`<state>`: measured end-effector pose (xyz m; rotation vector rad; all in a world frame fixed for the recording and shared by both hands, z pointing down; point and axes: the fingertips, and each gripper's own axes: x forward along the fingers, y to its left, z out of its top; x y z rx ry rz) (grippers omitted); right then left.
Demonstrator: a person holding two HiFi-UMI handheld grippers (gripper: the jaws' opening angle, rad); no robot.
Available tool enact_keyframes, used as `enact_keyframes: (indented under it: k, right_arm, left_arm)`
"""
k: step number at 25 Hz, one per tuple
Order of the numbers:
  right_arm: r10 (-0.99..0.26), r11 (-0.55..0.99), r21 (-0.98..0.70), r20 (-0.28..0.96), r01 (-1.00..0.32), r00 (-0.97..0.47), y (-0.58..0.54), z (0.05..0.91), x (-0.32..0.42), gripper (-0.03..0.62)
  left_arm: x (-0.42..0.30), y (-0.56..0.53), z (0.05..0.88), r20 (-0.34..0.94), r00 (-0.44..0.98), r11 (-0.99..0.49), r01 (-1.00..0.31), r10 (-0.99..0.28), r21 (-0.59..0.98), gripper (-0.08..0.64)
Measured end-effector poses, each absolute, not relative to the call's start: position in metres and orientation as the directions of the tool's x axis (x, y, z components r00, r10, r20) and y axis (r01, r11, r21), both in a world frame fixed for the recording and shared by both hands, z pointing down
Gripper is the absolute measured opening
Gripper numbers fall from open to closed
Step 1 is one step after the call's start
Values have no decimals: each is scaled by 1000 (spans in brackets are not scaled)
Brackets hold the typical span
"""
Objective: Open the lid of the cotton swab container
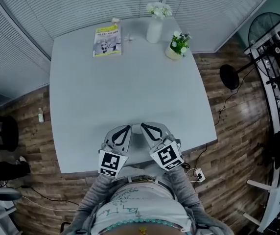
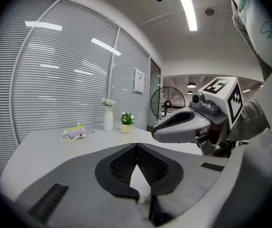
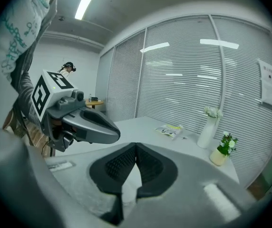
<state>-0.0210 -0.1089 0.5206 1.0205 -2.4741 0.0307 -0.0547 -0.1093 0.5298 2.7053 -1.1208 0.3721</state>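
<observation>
Both grippers hover side by side over the near edge of the grey table (image 1: 130, 92). My left gripper (image 1: 128, 127) is shut with nothing between its jaws; in the left gripper view (image 2: 136, 147) its dark pads meet. Beside it on the right, my right gripper (image 1: 143, 126) is also shut and empty, its pads closed in the right gripper view (image 3: 136, 146). I cannot pick out a cotton swab container for certain. A small pale thing (image 1: 115, 20) stands at the far edge behind the booklet, too small to identify.
At the table's far end lie a yellow-green booklet (image 1: 107, 40), a tiny object (image 1: 130, 38), a white vase with flowers (image 1: 154, 28) and a small potted plant (image 1: 177, 45). A standing fan (image 1: 272, 38) and cables are on the floor at the right.
</observation>
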Motion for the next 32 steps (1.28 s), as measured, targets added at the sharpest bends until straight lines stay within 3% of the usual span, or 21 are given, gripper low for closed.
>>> enact_keyframes:
  k: [23,32]
  right_arm:
    - [-514,772,52,638,-634,-573,-90,629,3,2]
    - [-476,807,37,633,-590,-611,-84,637,4,3]
  left_arm:
    - [-61,-91,650,566,659,-755,-649,-496,93,-2]
    - [-52,-78,660,561,717,-819,-562,-414,115,-2]
